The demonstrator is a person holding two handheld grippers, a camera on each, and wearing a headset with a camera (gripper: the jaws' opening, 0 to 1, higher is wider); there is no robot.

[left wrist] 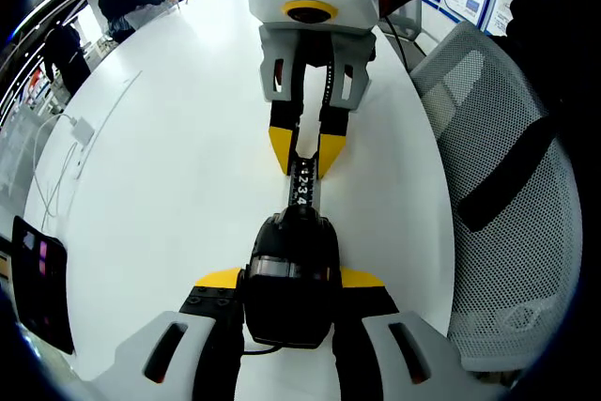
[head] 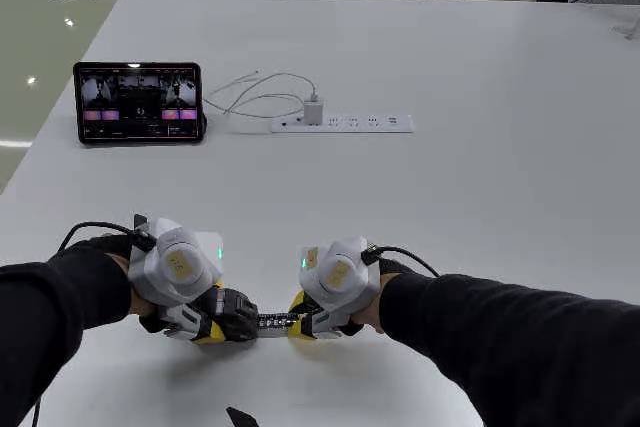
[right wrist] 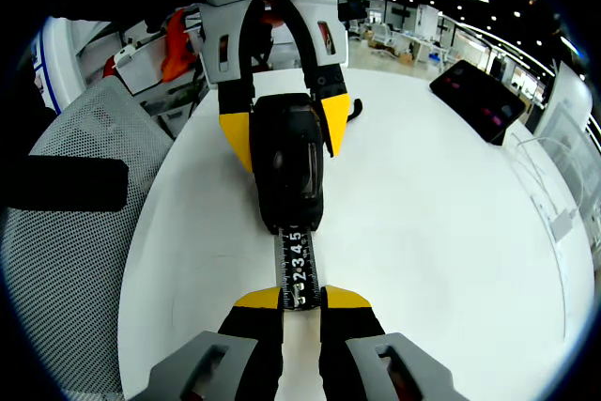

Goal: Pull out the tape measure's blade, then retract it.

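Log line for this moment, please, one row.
left gripper: shut on tape measure case | right gripper: shut on blade | blade: short stretch out between grippers

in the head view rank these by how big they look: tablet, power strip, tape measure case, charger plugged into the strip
1. tablet
2. power strip and tape measure case: too close to rank, since the case sits nearer the camera and is partly hidden
3. charger

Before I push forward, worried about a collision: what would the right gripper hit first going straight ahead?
The tape measure, just past the short stretch of blade that the right gripper clamps. The left gripper holds it, so that likely comes next.
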